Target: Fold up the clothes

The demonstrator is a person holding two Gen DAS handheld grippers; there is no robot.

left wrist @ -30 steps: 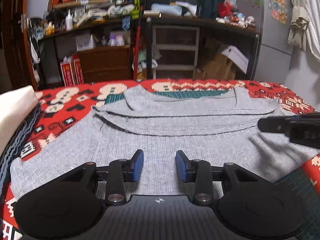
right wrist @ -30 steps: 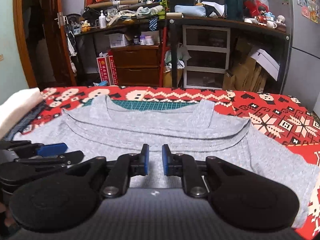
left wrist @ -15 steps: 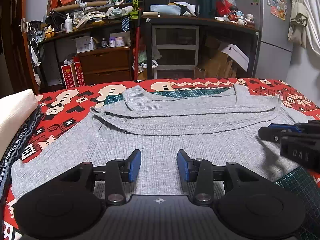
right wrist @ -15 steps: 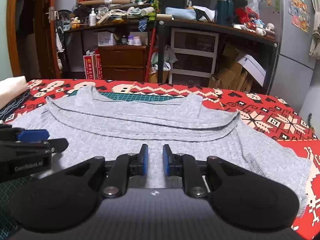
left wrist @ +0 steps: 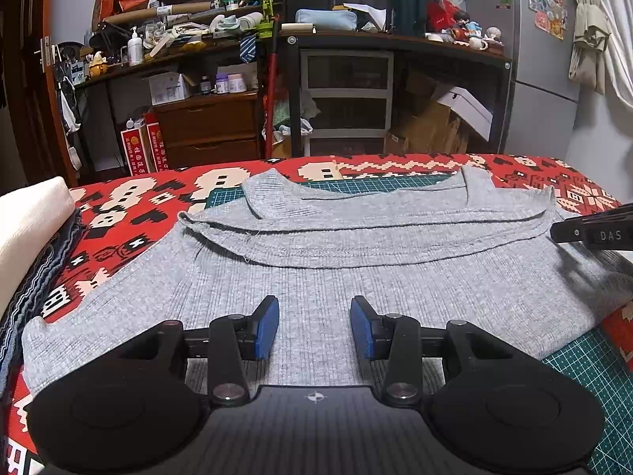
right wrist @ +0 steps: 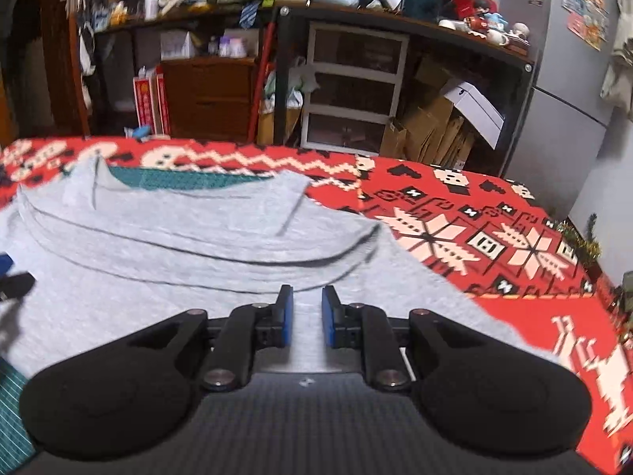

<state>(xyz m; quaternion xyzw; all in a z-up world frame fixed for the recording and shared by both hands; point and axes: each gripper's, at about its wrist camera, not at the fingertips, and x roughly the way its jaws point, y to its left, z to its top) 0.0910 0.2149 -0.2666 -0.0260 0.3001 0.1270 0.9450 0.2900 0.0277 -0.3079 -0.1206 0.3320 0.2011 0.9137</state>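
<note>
Nearest in the left wrist view, the left gripper hovers with its blue-padded jaws spread wide and nothing between them, just above the near part of the grey ribbed knit top. In the right wrist view the right gripper has its jaws parted by only a narrow gap, also empty, over the same cloth nearer its right-hand end.

The top lies flat across the red patterned tablecloth, its long axis running left to right across both grippers' line of sight. A band of the cloth is already folded over along the far side. A green cutting mat shows under it there and again at the near right corner.

The left sleeve end sits closer to the left gripper, the right end to the right one, so each would likely take its own side.

At the table's left edge sits a stack of folded fabric.
</note>
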